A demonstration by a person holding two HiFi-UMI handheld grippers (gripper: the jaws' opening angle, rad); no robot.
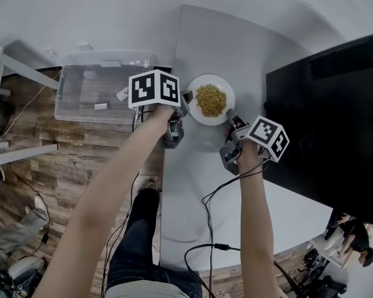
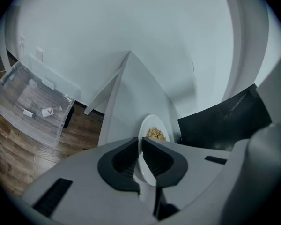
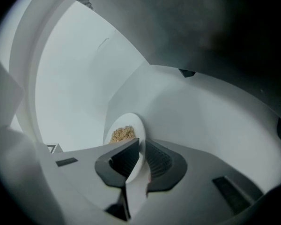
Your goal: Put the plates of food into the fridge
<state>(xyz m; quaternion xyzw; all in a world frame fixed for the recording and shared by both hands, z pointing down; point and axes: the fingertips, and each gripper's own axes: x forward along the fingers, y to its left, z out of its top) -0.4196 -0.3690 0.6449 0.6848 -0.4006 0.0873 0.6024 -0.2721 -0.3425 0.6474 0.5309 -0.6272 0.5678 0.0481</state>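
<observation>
A white plate with a heap of yellowish food sits on the white table. My left gripper holds the plate's left rim and my right gripper its near right rim. In the left gripper view the plate's edge runs between the dark pads of the left gripper, which press on it; the food lies beyond. In the right gripper view the right gripper is clamped on the rim, with the food just past the pads.
A large black box stands right of the plate, close to my right gripper. A clear plastic bin sits on the wooden floor to the left. Cables trail over the table's near part. A person stands at the lower right.
</observation>
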